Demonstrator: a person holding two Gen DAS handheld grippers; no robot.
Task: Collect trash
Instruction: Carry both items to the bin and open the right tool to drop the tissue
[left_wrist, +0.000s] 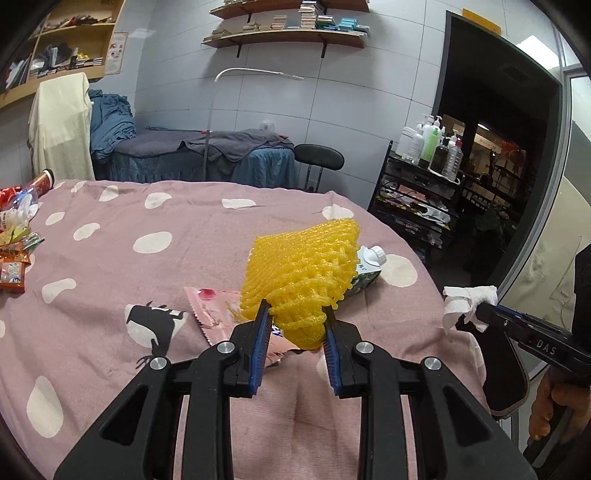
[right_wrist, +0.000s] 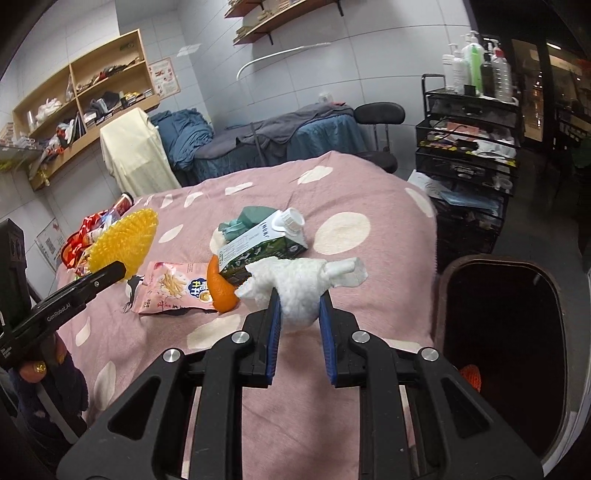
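Both tools carrying trash: left tool (left_wrist: 297, 319) pinching yellow foam net (left_wrist: 301, 273), right tool (right_wrist: 298, 308) pinching crumpled tissue (right_wrist: 299, 286). Next, likely: reaching bin (right_wrist: 498, 354) at right, releasing.

Yellow foam fruit net (left_wrist: 301, 275) hides most of milk carton (left_wrist: 365, 271); only cap and one corner show. Snack packet (left_wrist: 218, 310) partly covered by net and gripper finger. Wrapper pile (left_wrist: 16, 236) cut by left edge. Orange peel (right_wrist: 221, 291) partly behind carton. Trash bin (right_wrist: 495, 280) interior dark; orange item inside unidentifiable. Shelf contents too small to tell.
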